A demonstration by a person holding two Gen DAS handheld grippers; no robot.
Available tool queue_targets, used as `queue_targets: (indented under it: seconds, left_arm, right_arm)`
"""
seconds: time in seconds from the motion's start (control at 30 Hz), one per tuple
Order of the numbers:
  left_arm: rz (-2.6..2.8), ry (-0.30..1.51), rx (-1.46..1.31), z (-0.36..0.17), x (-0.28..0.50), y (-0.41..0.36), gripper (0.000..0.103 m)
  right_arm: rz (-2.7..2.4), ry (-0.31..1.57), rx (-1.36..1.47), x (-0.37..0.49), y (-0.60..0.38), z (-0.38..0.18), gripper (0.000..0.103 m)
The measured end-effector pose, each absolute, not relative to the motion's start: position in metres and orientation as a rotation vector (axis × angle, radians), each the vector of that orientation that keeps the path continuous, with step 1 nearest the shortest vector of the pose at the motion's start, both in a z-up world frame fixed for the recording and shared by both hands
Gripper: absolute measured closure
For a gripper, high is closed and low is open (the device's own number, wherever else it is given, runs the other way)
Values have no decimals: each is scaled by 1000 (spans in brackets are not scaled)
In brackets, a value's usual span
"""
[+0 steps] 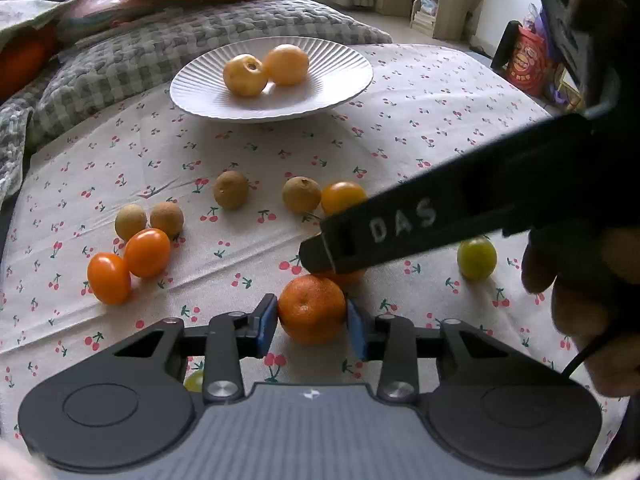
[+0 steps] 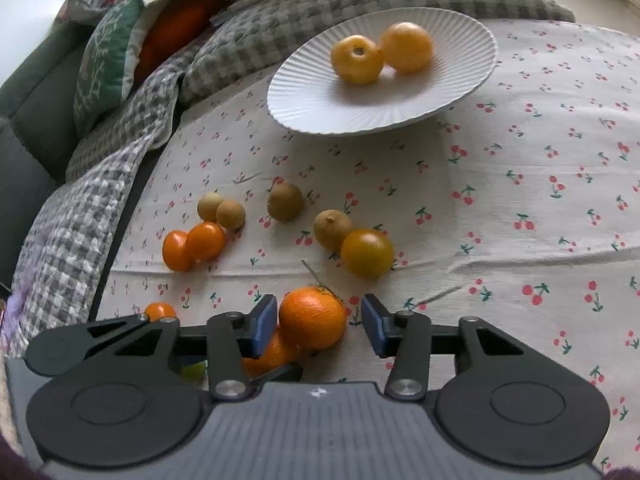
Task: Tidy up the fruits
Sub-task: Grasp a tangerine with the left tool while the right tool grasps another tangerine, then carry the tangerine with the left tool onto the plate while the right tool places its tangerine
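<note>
Cherry-printed cloth covers the surface, with a checked grey quilt bunched at its far edge and a white ribbed plate as the landmark, holding two yellow-orange fruits that touch each other; one shows its dimpled end toward the cameras. Nearer than the plate and to its left lie two oval orange tomatoes pressed side by side, their long axes tilted up to the right, with two small brown longans touching just behind them. Further right, still on the near side of the plate, a single longan sits alone, then another longan touching a round orange-yellow tomato. Nearest of all, straight out from the plate, the left gripper has its blue pads pressed against both sides of a mandarin, whose stem dimple faces the lens. In the right wrist view the right gripper has its jaws spread around a second mandarin; its left pad looks to be touching the peel, though that is hard to judge, and the right pad stands clear. Far right of the plate a small yellow-green fruit rests alone.
</note>
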State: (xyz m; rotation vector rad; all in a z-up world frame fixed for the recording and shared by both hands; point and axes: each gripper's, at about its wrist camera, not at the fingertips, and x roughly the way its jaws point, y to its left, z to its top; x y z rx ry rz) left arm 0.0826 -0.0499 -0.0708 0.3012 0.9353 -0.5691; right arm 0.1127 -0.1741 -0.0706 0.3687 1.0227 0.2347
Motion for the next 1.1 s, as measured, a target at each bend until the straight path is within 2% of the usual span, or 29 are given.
queue_targets:
  seconds: [0.67,1.1]
  left_arm:
    - [-542,922,301,-62,84,-46,77]
    - [-493,837,185,-27,100,-41,77]
  right_arm:
    - [233,957,342,106,-175,-53,71]
    - [173,819,411,114,-203,-25,71]
